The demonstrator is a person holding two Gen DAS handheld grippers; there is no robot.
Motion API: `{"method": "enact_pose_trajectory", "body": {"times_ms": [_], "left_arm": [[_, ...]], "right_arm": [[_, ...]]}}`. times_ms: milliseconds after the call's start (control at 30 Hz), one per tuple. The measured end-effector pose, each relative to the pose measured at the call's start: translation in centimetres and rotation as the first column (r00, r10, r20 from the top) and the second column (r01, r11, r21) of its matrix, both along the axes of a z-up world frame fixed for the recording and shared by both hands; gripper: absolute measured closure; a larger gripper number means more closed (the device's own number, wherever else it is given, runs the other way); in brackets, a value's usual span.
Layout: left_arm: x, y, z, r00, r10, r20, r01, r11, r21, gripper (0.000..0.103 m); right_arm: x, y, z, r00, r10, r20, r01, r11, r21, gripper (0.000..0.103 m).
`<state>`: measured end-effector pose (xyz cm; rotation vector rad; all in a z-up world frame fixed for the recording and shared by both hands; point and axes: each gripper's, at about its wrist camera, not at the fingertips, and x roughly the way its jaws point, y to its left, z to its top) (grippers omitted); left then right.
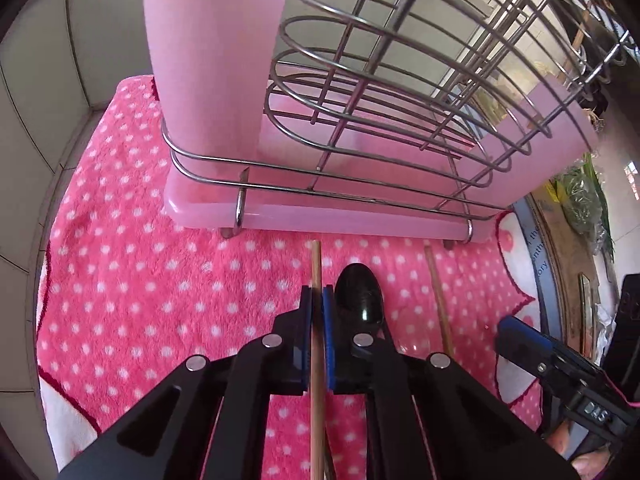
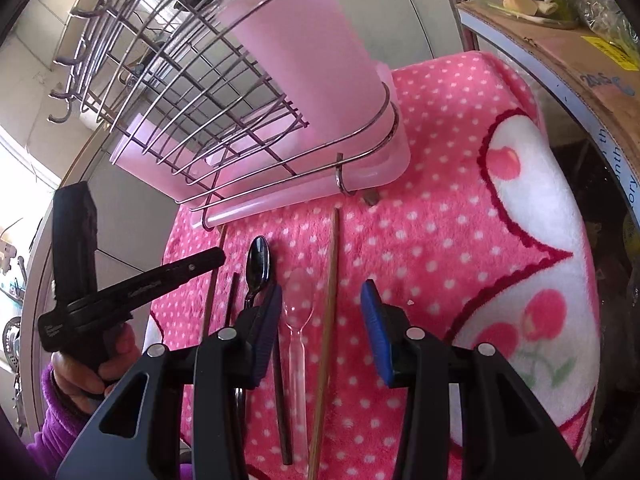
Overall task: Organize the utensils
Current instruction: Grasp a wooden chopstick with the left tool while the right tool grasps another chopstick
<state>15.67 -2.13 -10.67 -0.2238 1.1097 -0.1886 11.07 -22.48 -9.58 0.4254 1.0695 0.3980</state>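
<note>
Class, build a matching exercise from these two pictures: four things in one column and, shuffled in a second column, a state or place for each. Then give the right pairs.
Column 1
1. left tool
2. right tool
3. black spoon
4. rack

Column 2
A. open, holding nothing
B. stands upright on the towel
C. shut on a wooden chopstick
D. lies flat on the towel, bowl end toward the rack

Pairs: 1-C, 2-A, 3-D, 4-B
</note>
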Motion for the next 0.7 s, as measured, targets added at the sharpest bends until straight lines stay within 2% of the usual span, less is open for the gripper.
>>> {"method": "enact_pose_trajectory", "body": {"times_ms": [233,500,567,700], "left_arm": [[-1.4,3.3,1.0,1.000,0.005,0.006,-0.005,1.000,-0.013,0.098],[-2.1,7.7,-0.4,0.998,0.037,-0.042,-0.036,0.999,0.024,0.098],[-1.9,8.0,-0.8,0.998,0.033,-0.061,-0.031,0.999,0.036,0.098],[-1.4,8.3,-1.9,0.992,0.027,-0.122,-0.019,0.997,0.069,0.097]], "right_arm": [[2.8,3.0,-0.7,0.999,0.024,-0.033,-0.027,0.995,-0.094,0.065],[5.2,6.0,-2.6,0.994,0.046,-0.099,-0.068,0.969,-0.238,0.081],[5.1,6.3,-2.9,0.996,0.043,-0.080,-0.064,0.960,-0.271,0.096],[4.7,5.6,-2.9,0.997,0.036,-0.074,-0.053,0.968,-0.244,0.097]]}}
